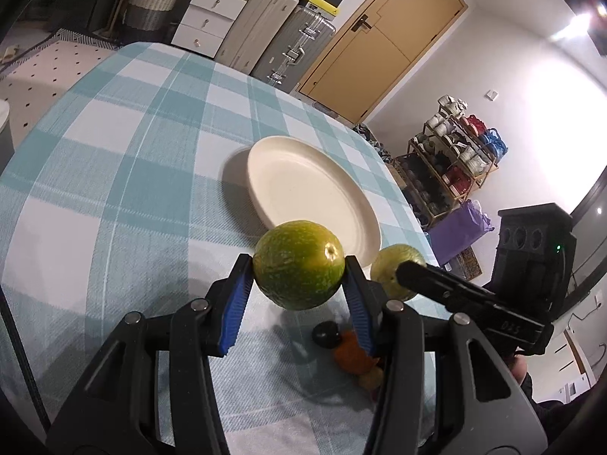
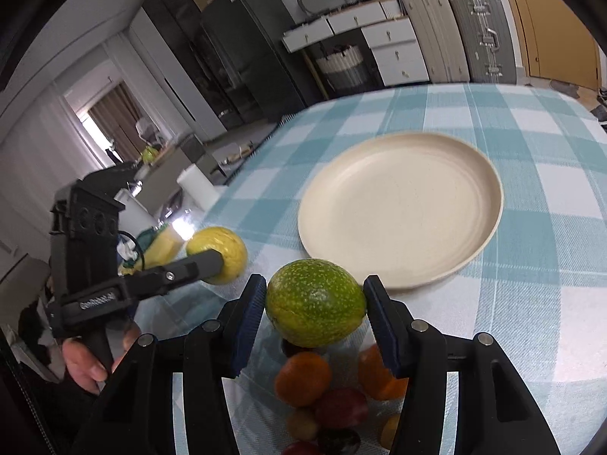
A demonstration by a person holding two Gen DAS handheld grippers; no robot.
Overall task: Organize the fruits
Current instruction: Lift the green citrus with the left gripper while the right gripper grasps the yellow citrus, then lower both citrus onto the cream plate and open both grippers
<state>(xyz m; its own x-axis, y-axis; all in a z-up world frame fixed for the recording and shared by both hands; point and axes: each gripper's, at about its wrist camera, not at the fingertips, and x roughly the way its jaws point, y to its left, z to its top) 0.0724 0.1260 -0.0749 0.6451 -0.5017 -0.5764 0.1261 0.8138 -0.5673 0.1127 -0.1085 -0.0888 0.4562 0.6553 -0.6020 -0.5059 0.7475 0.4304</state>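
Bright ceiling lights (image 1: 580,19) flare at the far right and wash the wall (image 1: 531,94) white with glare, a window (image 2: 110,117) glows far left, soft shadows fall beside the plate (image 1: 315,185) on the tablecloth (image 1: 114,189), and fisheye bending darkens every edge.

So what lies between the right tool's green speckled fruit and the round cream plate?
Only bare blue-checked tablecloth; the right wrist view shows the green speckled fruit, in the right tool, just before the round cream plate's rim.
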